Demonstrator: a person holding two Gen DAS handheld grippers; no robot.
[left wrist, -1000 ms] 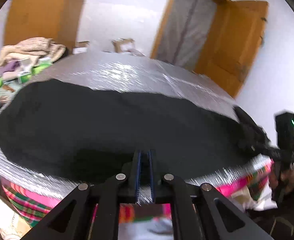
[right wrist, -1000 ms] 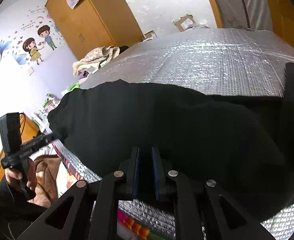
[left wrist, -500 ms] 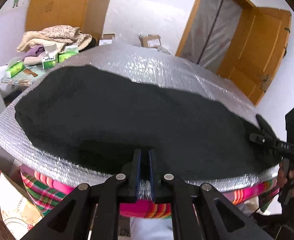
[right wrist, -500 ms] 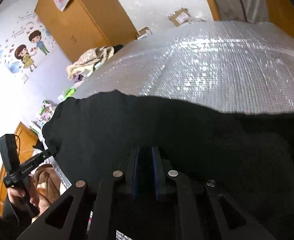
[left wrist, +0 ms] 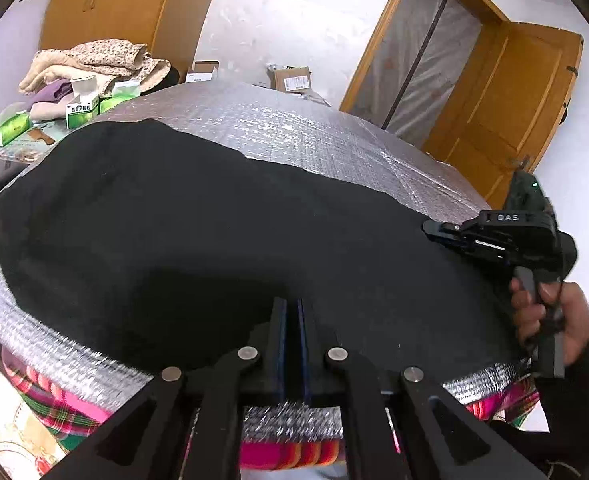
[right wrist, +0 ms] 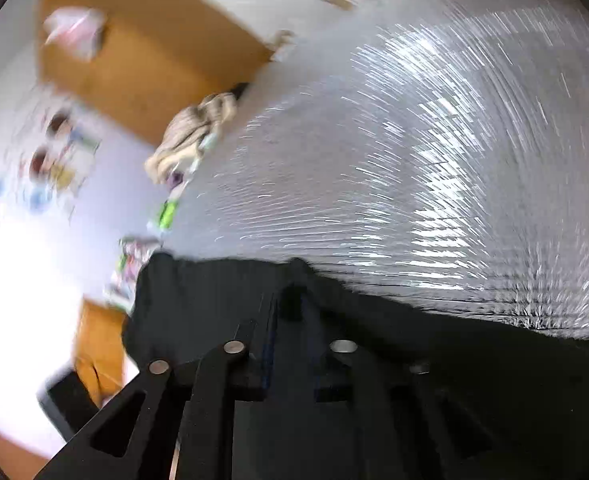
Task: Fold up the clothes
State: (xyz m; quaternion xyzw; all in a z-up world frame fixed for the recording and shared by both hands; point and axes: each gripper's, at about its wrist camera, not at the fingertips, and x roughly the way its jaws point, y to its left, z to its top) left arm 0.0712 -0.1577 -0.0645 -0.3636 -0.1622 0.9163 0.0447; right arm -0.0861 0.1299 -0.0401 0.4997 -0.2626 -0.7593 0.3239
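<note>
A black garment [left wrist: 198, 240] lies spread flat across the near part of a bed covered with a silver quilted foil sheet [left wrist: 294, 128]. Its far edge runs in an uneven line from far left to near right, and its near edge reaches the mattress edge, where a bright striped cloth [left wrist: 70, 404] hangs below. The fabric is so dark that seams, sleeves and collar cannot be made out, so the kind of garment is unclear.

The right wrist view is heavily smeared by motion; the wardrobe [right wrist: 142, 68], the wall stickers and the heap of clothes [right wrist: 194, 132] at the far left are only blurs, and the garment's right part runs off the frame.

The left gripper [left wrist: 290, 320] sits low at the near edge, its blue-padded jaws nearly together with only a narrow slit; black cloth lies right at their tips, but whether they pinch it cannot be told. The right gripper [left wrist: 428, 226], held by a bare hand [left wrist: 550, 312] in a dark sleeve, points left over the garment's right end; in its own view its jaws are closed with a tuft of black fabric between them.
</note>
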